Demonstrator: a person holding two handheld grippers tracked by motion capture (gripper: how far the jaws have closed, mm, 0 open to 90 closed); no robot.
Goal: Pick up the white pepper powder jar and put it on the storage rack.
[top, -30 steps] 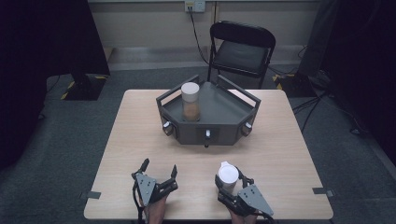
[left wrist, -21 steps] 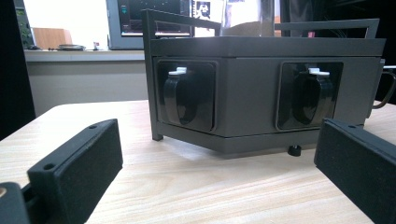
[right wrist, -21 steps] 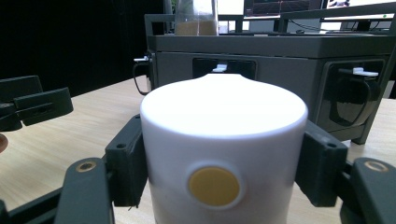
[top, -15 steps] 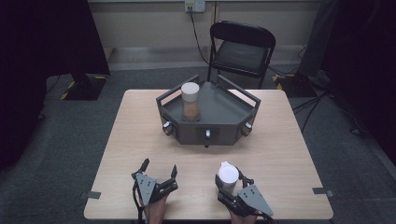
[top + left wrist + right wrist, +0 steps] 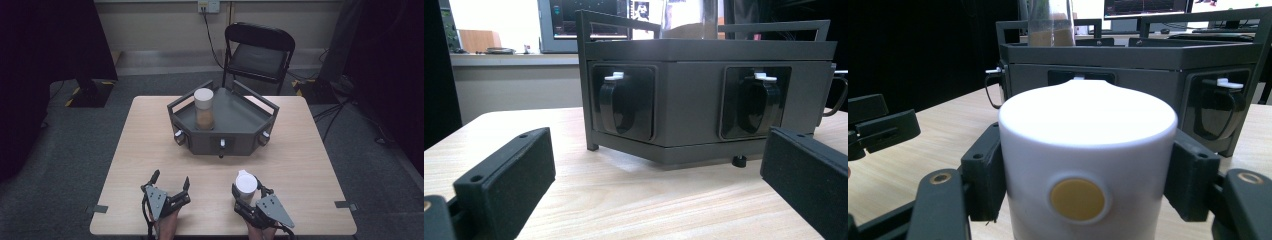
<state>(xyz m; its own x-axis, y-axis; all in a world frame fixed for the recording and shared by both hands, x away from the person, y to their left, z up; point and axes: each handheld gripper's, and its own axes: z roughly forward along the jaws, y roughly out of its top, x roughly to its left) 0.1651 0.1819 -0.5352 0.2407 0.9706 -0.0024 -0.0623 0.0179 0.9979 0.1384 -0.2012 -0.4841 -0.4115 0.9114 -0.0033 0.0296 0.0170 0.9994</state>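
High view: two grippers at the near table point(image 5: 310, 150) edge. Right gripper point(image 5: 246, 194) clamps one white-lidded jar point(image 5: 246, 185); left gripper point(image 5: 171, 186) stands wide, empty. Second jar point(image 5: 204, 108) sits in the grey tray point(image 5: 240, 120), far centre. Left gripper view: two latches point(image 5: 618, 102), possibly clips. Right gripper view: pads point(image 5: 984, 172) press the jar's sides.

A: The counter point(image 5: 300, 150) looks like pale wood grain, matt. The white container point(image 5: 1088, 165) at lower centre?

B: Smooth plastic, slight sheen. The grey tray point(image 5: 240, 120) seems matt painted metal; the right hand-held gripper point(image 5: 1088, 185) has matt black pads point(image 5: 1190, 180).
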